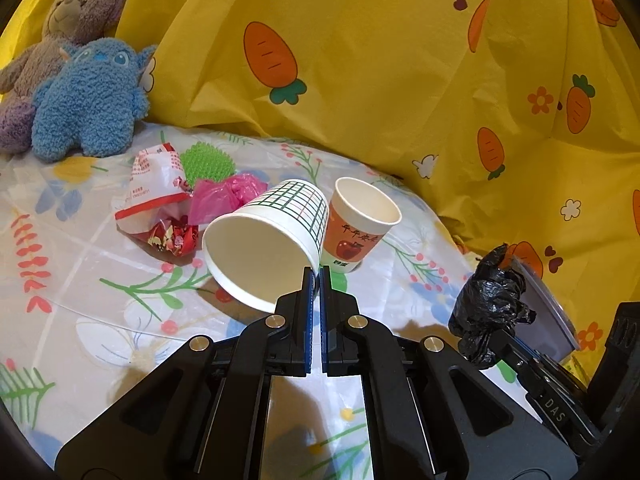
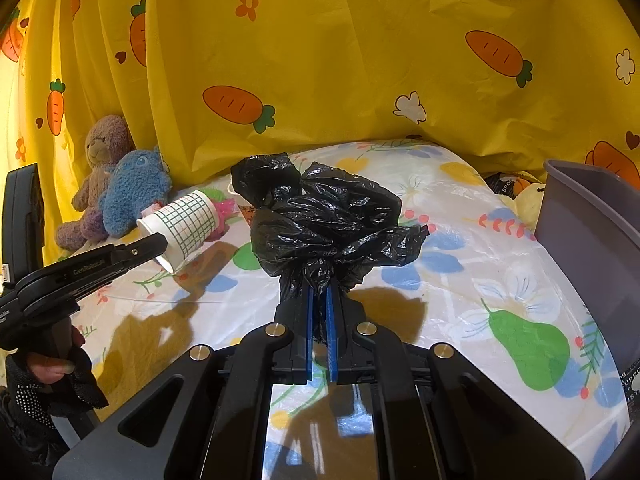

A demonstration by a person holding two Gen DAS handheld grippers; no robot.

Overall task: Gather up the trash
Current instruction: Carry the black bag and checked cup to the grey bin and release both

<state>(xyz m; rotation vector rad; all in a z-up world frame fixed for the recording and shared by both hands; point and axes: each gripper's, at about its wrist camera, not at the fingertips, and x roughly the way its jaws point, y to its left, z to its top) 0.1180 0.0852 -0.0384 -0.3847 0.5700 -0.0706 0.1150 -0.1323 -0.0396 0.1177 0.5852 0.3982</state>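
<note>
Claws come first in both views. The left claw (image 1: 318, 276) is pressed together on the rim of a grid cup (image 1: 268, 240), a white paper cup with a green check pattern, which tilts on its side with its open mouth toward the camera and appears raised off the surface (image 1: 80, 280). In the right wrist view the same claw (image 2: 158, 242) reaches in from the left with the cup (image 2: 184, 228) at its tip, and a hand (image 2: 52, 364) in a dark sleeve grips its handle. The right claw (image 2: 320, 300) is pinched on the gathered neck of a crumpled black bag (image 2: 320, 220), which bulges above the blue pads. A grey bin (image 2: 592, 240) stands at the right edge of that view, close to the bag. Just behind the grid cup, an upright apple cup (image 1: 358, 224) stands on the flowered cloth, touching or nearly touching it. Left of the cups lies a loose heap: a red-and-white wrapper (image 1: 156, 188), a crumpled red foil (image 1: 174, 236), a pink bag (image 1: 226, 196) and a green spiky ball (image 1: 208, 164). Farther back at the left sit a blue plush (image 1: 88, 100) and a brown bear (image 1: 68, 24), the plush leaning against the bear. A yellow curtain (image 1: 380, 80) printed with carrots and flowers hangs behind everything.
</note>
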